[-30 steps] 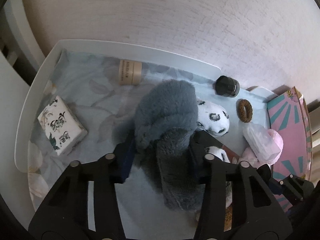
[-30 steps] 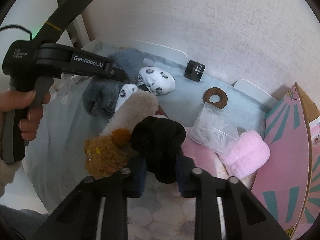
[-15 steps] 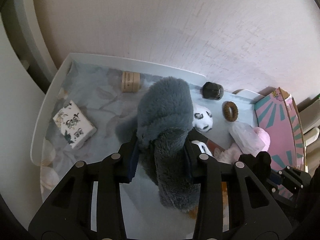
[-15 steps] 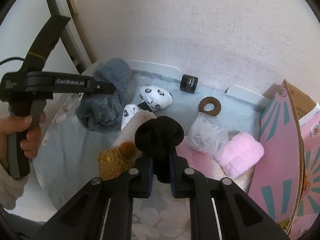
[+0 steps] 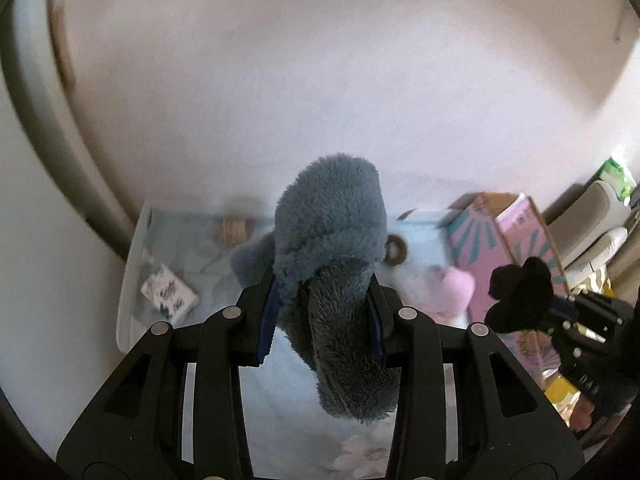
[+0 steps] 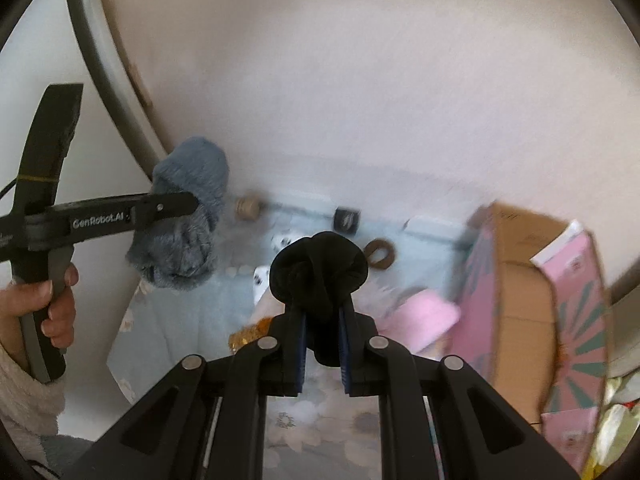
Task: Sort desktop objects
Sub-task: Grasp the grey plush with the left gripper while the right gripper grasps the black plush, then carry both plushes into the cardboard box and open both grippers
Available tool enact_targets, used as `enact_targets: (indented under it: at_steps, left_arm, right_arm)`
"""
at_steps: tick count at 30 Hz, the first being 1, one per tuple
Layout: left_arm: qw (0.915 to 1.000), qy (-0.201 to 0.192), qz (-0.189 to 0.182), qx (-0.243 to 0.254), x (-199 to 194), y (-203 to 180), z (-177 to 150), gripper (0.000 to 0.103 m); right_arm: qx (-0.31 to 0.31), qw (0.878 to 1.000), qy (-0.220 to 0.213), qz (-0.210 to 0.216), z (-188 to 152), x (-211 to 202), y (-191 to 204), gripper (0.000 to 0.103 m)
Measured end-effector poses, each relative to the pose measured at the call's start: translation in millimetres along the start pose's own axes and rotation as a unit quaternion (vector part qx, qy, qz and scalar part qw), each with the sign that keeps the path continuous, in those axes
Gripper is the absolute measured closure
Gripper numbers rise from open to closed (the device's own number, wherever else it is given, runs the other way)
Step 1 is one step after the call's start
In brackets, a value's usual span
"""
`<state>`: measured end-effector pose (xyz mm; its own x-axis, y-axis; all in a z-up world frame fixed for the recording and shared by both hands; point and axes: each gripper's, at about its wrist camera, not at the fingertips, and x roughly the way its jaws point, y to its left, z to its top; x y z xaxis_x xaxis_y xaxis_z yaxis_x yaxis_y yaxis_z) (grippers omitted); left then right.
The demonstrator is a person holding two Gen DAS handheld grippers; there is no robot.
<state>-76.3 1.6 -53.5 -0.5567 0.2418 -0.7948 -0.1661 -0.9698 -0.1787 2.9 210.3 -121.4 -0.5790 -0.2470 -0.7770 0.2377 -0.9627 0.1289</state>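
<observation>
My left gripper point(image 5: 323, 320) is shut on a fluffy grey-blue sock bundle point(image 5: 332, 240), held up in the air above the desk. From the right wrist view the same grey-blue bundle point(image 6: 184, 216) hangs at the left in that gripper, with a person's hand point(image 6: 52, 304) on its handle. My right gripper point(image 6: 322, 340) is shut on a rolled black sock point(image 6: 318, 268), also lifted; in the left wrist view this black sock point(image 5: 520, 292) shows at the right. Below lie a pink fluffy sock point(image 6: 420, 316), white spotted socks point(image 6: 264, 276) and a brown plush piece point(image 6: 248, 334).
A desk mat with a light floral pattern point(image 6: 168, 344) lies on the white desk point(image 5: 130, 280). On it: a patterned small box point(image 5: 170, 294), a tan cylinder point(image 5: 234, 230), a black jar point(image 6: 347, 220), a brown ring point(image 6: 380, 254). A pink cardboard box point(image 6: 516, 312) stands open at the right. A wall is behind.
Both grippers have risen well above the desk, carrying the grey-blue bundle and the black sock. The things on the mat look smaller and farther away.
</observation>
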Motion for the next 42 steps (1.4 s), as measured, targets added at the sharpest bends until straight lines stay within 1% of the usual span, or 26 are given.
enact_targets:
  at_steps: [5,10,14,17,23,27,31,36,41,42]
  left_arm:
    - [0.999,-0.024,-0.026,0.026,-12.7,-40.7,21.3,0.069]
    - [0.9955,-0.033,-0.066,0.059,-10.1,-92.2,38.5,0.069]
    - [0.9908,-0.027,-0.099,0.089,3.9,-136.5,46.4,0.069]
    - [0.9862,-0.014,-0.122,0.111,17.7,-173.5,47.1,0.069]
    - [0.9793,0.017,-0.145,0.14,50.9,-226.4,38.7,0.069]
    - [0.9768,0.043,-0.15,0.147,80.1,-258.8,26.1,0.069]
    - [0.9747,0.062,-0.147,0.156,95.9,-284.9,4.6,0.069]
    - [0.9749,0.077,-0.14,0.155,112.2,-297.7,-10.1,0.069]
    - [0.9761,0.08,-0.13,0.155,114.7,-300.1,-13.9,0.069]
    - [0.9763,0.082,-0.128,0.154,114.9,-299.8,-13.2,0.068]
  right_arm:
    - [0.022,0.999,-0.023,-0.035,10.8,-35.8,-25.1,0.09]
    - [0.04,0.996,-0.031,-0.07,10.1,-59.1,-55.7,0.09]
    - [0.064,0.993,-0.028,-0.092,-0.8,-73.8,-83.7,0.09]
    - [0.076,0.991,-0.011,-0.108,-12.2,-77.4,-105.3,0.09]
    - [0.109,0.987,0.024,-0.117,-41.5,-70.3,-142.6,0.09]
    - [0.123,0.985,0.046,-0.114,-61.8,-62.9,-160.7,0.09]
    - [0.126,0.985,0.063,-0.104,-75.7,-55.1,-172.1,0.09]
    - [0.132,0.984,0.074,-0.09,-87.7,-49.3,-173.7,0.091]
    - [0.137,0.984,0.077,-0.084,-95.9,-47.2,-177.0,0.09]
    - [0.139,0.984,0.077,-0.083,-96.3,-46.8,-178.7,0.09]
